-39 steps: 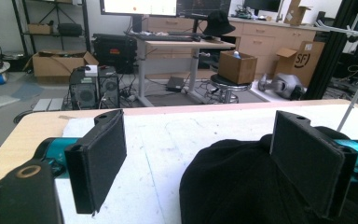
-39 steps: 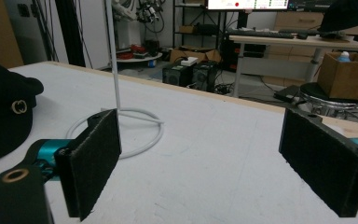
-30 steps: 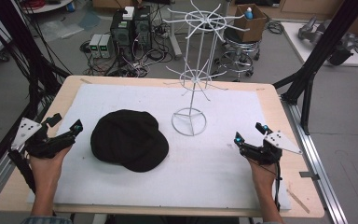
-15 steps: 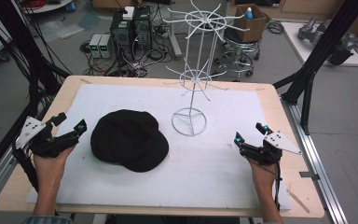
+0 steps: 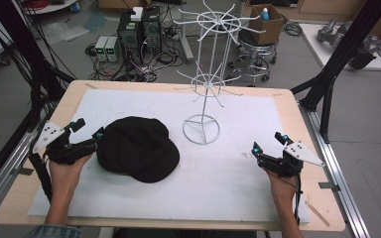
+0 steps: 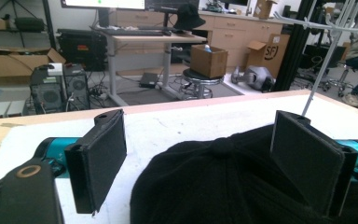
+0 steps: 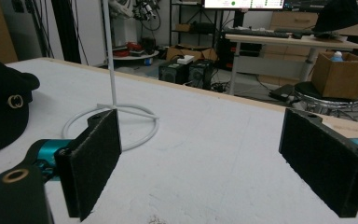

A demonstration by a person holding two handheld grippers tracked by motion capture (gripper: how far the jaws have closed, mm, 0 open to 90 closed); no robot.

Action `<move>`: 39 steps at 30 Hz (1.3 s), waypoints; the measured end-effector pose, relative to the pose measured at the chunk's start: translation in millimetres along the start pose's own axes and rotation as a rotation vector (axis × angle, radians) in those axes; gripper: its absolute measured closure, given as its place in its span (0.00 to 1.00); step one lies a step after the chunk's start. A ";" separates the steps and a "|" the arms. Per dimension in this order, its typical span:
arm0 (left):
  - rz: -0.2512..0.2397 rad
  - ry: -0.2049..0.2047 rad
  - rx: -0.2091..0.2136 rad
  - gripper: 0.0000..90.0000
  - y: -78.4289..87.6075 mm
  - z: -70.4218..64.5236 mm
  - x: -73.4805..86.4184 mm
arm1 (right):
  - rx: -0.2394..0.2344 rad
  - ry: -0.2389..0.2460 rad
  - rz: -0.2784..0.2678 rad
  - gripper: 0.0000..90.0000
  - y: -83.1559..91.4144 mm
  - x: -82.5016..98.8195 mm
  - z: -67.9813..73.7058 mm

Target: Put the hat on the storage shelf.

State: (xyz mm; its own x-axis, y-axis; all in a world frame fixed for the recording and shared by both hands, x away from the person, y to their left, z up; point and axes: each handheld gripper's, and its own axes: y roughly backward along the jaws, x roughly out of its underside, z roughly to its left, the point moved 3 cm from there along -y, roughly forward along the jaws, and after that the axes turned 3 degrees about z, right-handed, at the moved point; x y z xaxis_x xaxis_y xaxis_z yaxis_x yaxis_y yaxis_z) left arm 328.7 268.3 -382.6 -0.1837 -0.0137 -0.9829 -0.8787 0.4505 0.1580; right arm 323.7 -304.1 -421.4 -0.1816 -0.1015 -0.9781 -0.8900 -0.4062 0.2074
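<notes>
A black cap [image 5: 137,148] lies on the white mat [image 5: 238,183] of the worktop [image 5: 287,99], at the left of the middle. The left tongs [image 5: 88,132] are released, and they stand at the left edge of the cap. In the left gripper view one pad [image 6: 100,156] is over bare mat beside the cap and the other pad [image 6: 305,158] is in front of the crown, so I cannot tell whether it touches the cloth. The lower part of the cap is cut off there.

The right tongs [image 5: 268,144] are released also, above empty mat, well apart from the cap. A white wire stand [image 5: 206,74] rises behind the cap, with its ring base [image 7: 114,122] on the mat. In the right gripper view the cap is cut off by the left edge, and a small gold emblem [image 7: 15,101] is on it; its shape is hard to read.
</notes>
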 end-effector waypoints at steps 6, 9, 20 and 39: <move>0.024 -0.007 0.015 0.21 -12.2 -5.4 5.9 | 0.005 0.000 -0.002 0.13 3.9 1.0 -1.6; 0.044 -0.018 0.023 0.21 -20.7 -8.0 9.4 | 0.006 0.002 0.008 0.13 5.9 2.2 -2.4; 0.112 -0.075 0.033 0.21 -39.2 -10.1 13.6 | 0.015 0.014 0.019 0.13 11.9 3.6 -3.5; 0.189 -0.107 0.074 0.35 -61.5 -12.8 27.9 | 0.026 0.010 0.045 0.13 26.1 6.5 -9.3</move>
State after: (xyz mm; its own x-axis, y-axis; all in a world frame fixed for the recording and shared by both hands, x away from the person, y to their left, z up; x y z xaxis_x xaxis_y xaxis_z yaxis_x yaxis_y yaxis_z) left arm 371.9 228.8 -418.5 -0.2905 0.1706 -0.9415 -0.7975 0.5006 0.3368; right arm 303.2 -323.8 -422.1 -0.2174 -0.1286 -0.9676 -0.8917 -0.3770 0.2504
